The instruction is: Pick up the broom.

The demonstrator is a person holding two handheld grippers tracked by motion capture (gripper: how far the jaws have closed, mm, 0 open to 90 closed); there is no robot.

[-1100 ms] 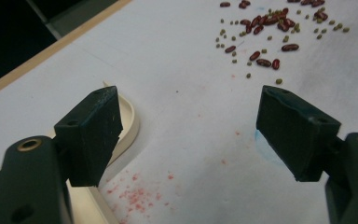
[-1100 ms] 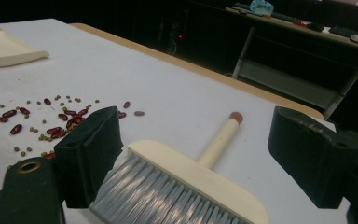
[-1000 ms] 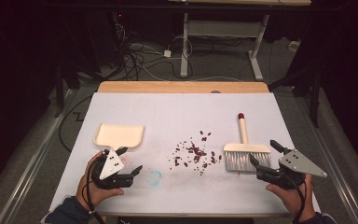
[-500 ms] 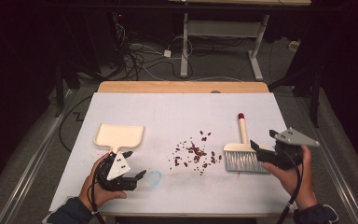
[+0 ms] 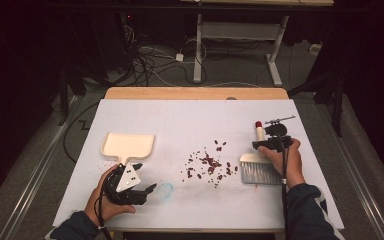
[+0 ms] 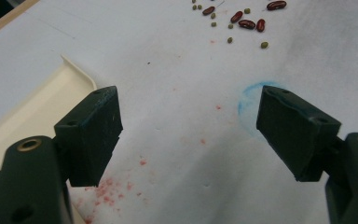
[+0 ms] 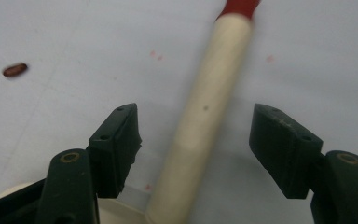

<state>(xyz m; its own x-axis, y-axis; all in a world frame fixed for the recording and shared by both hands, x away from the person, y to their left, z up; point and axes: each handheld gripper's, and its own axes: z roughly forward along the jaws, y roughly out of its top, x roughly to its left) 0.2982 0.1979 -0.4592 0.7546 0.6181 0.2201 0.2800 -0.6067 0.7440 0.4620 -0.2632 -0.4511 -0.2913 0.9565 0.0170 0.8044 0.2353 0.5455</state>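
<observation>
Right gripper view: right gripper astride brush handle, jaws just been closing, handle between them w/ gaps both sides, pads not yet touching. Red tip at far end. High view: right gripper over handle, brush lying flat, bristles toward person, beans scattered just left of it mid-table. Left gripper near front edge, just below dustpan. Left gripper view: jaws wide apart, nothing between, dustpan edge beside left jaw, blue ring mark by right jaw.
</observation>
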